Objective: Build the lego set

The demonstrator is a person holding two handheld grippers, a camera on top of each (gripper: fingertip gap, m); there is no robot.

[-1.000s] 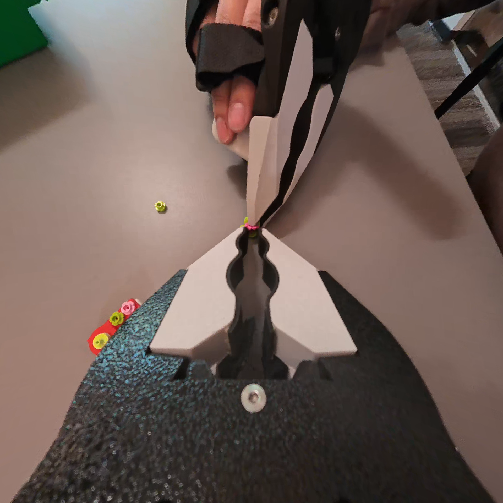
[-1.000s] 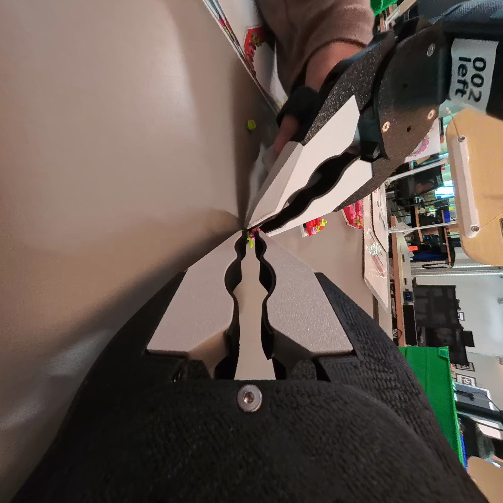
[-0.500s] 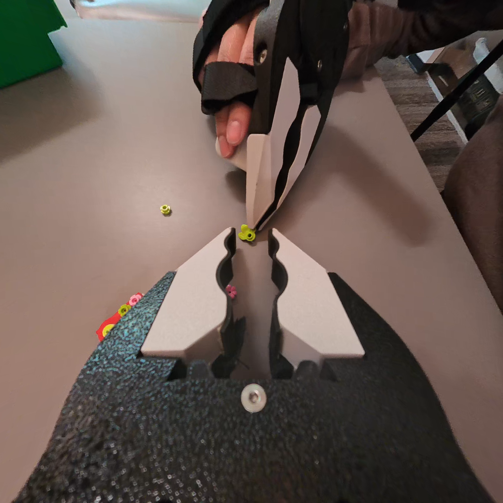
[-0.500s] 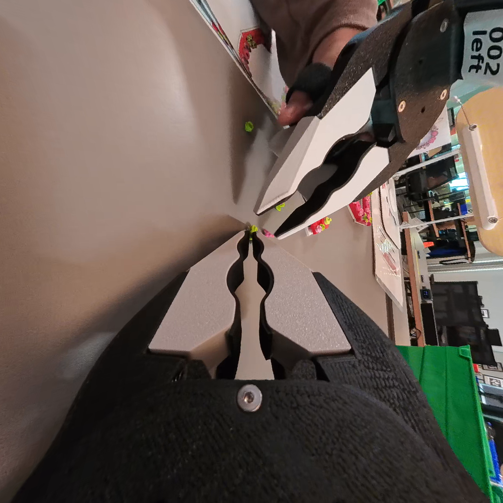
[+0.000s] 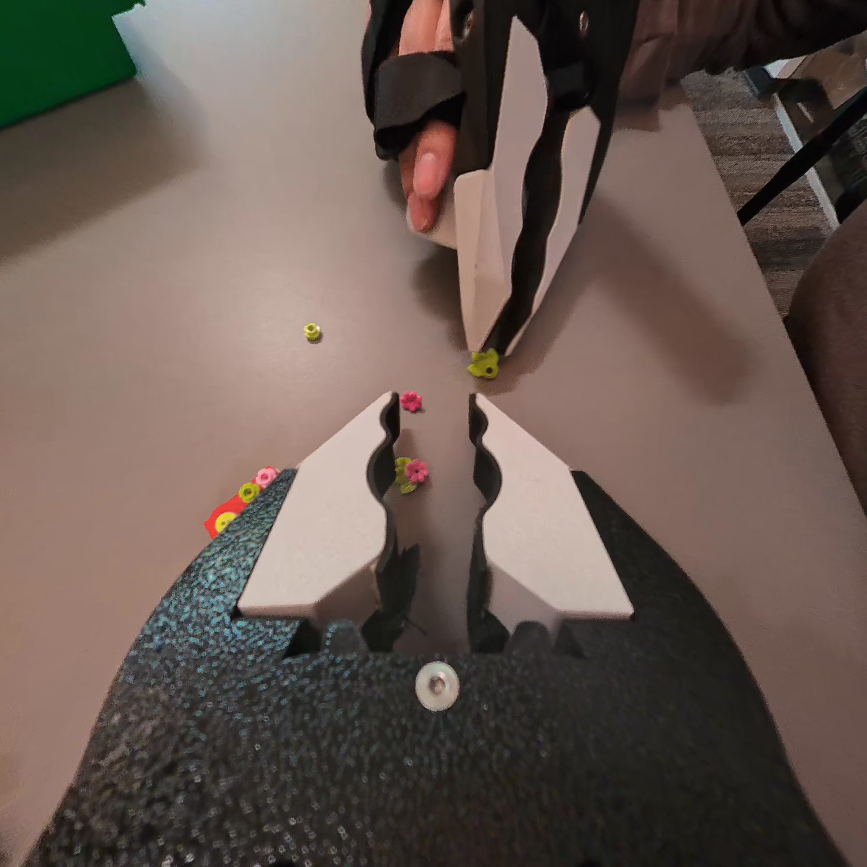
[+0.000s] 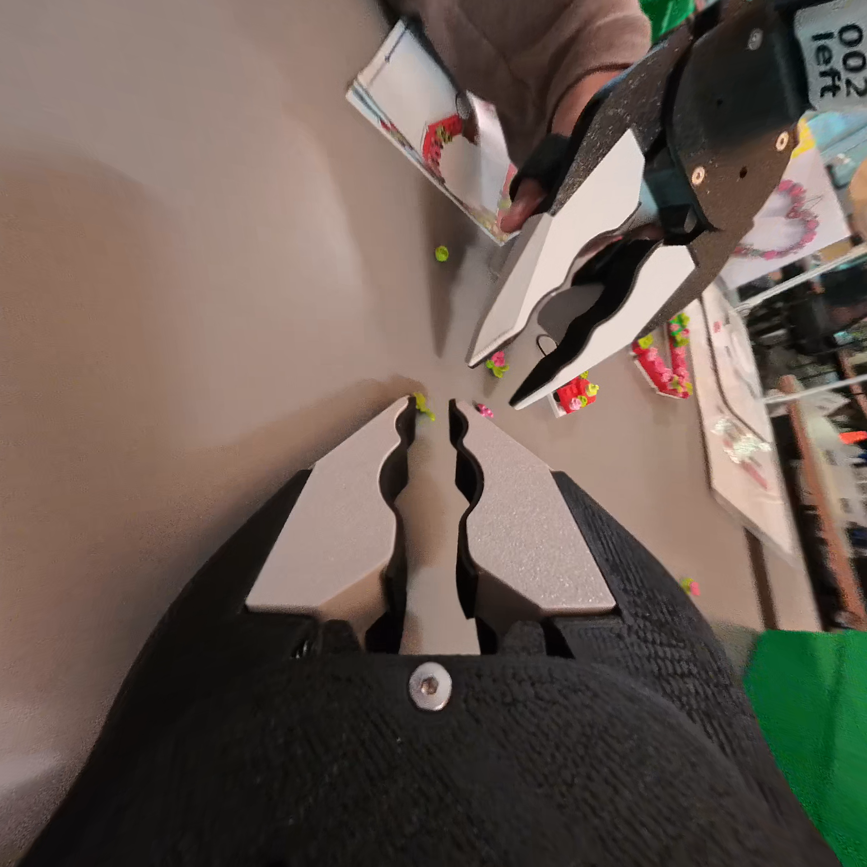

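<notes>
So the join didn't take. A second ago both grippers were pinched tip to tip, pressing a flower onto a leaf; now they've backed off and it's in two bits on the table (image 5: 164,281).

Left wrist view, left to right: green bin (image 5: 51,61) in the far corner, a red piece (image 5: 220,518) with lime and pink bits on it half hidden by the gripper body, and a stray lime stud (image 5: 311,331). The left gripper (image 5: 432,407) has its jaws spread wide and holds nothing. The loose pink flower (image 5: 411,401) lies just beside its left tip. Further back between the fingers sits a leaf-and-flower pair (image 5: 413,473) that looks already joined. The lime leaf (image 5: 483,366) is right at the tip of the right gripper (image 5: 497,345).

From here I can't tell if the right gripper's jaws still pinch the leaf. The right wrist view settles it: the jaws are parted and the leaf (image 6: 423,407) only touches one fingertip, so it's let go.

That view also shows things the left one misses, again left to right: the booklet (image 6: 422,122), then the half-built red heart (image 6: 659,368) and a sheet with a heart picture (image 6: 788,220).

My guess is the flower needs re-picking and another press.
</notes>
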